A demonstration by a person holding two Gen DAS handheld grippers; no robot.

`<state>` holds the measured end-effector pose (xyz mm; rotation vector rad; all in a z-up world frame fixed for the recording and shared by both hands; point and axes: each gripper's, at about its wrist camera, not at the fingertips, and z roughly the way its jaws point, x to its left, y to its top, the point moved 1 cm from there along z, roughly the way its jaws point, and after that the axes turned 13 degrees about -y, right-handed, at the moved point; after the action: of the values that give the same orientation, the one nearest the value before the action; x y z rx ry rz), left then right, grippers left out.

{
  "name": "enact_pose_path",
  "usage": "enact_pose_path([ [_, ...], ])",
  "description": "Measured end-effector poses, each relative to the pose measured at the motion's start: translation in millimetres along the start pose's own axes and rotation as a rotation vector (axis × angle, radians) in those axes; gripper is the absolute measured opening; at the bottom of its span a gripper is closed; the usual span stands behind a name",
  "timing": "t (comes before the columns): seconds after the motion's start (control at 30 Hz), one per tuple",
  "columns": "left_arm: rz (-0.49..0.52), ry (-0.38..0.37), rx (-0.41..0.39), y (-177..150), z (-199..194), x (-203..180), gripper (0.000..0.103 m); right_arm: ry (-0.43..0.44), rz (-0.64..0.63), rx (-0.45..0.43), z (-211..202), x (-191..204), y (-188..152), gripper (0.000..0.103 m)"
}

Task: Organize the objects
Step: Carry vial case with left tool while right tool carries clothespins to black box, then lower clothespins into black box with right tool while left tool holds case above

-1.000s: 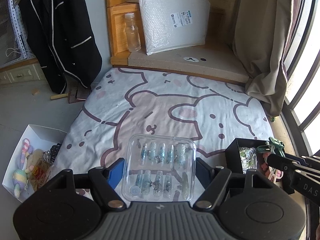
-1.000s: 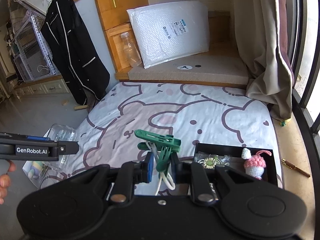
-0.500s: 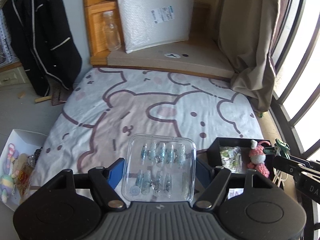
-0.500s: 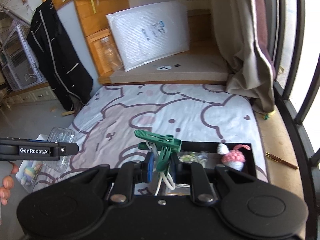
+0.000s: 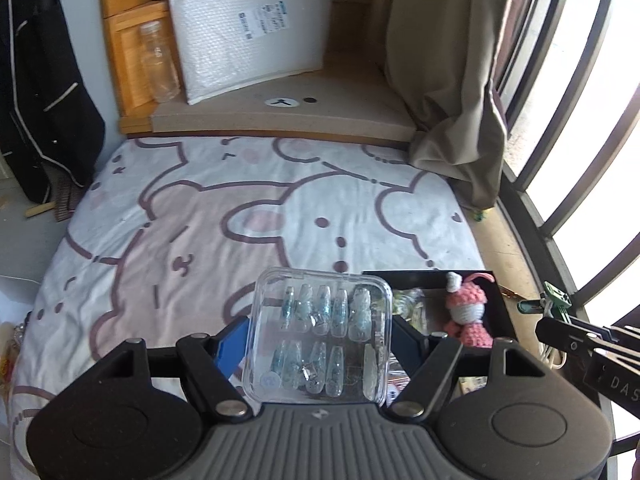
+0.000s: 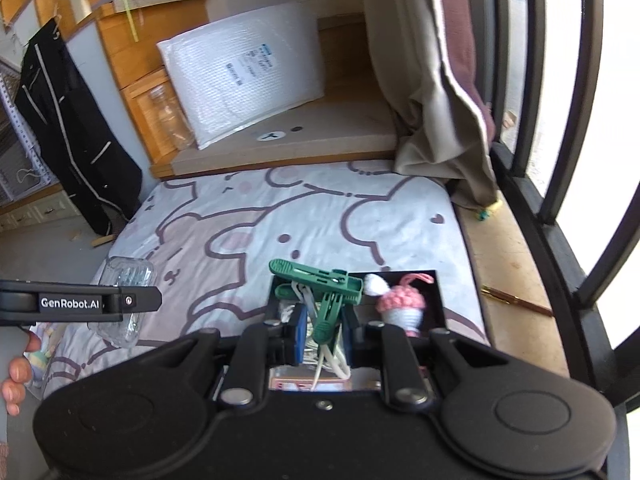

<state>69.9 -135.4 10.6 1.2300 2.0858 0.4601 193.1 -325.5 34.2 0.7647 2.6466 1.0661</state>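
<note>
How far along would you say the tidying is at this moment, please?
Done: a pink doll and a small packet already lie in the black tray. In hand: the left gripper grips a clear nail case, and the right gripper grips a green clip over the tray. Left: both must be put away; whether more items wait is unclear.

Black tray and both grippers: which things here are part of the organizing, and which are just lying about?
Job:
clear nail case, held in left gripper
green clips, held in right gripper
black tray
pink crochet doll in the tray

Lying about:
bubble mailer
empty bottle
black jacket
curtain
pen
</note>
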Motion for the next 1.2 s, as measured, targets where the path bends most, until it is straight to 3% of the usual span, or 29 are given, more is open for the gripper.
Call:
enact_pose_path([
  [0.4,-0.019,-0.067,0.021,2.7,24.9,-15.5,0.074,-0.017,0.016,0.036,17.7,-18.3,-2.3,0.019],
  [0.8,-0.050,-0.102,0.073,10.4,62.0,-18.3,0.074,-0.031,-0.028,0.172,76.2,-11.6,-7.7,0.019],
  [1.2,-0.078,-0.126,0.104,18.3,89.8,-12.2,0.074,-0.021,-0.042,0.244,120.9,2.5,-6.5,0.019],
])
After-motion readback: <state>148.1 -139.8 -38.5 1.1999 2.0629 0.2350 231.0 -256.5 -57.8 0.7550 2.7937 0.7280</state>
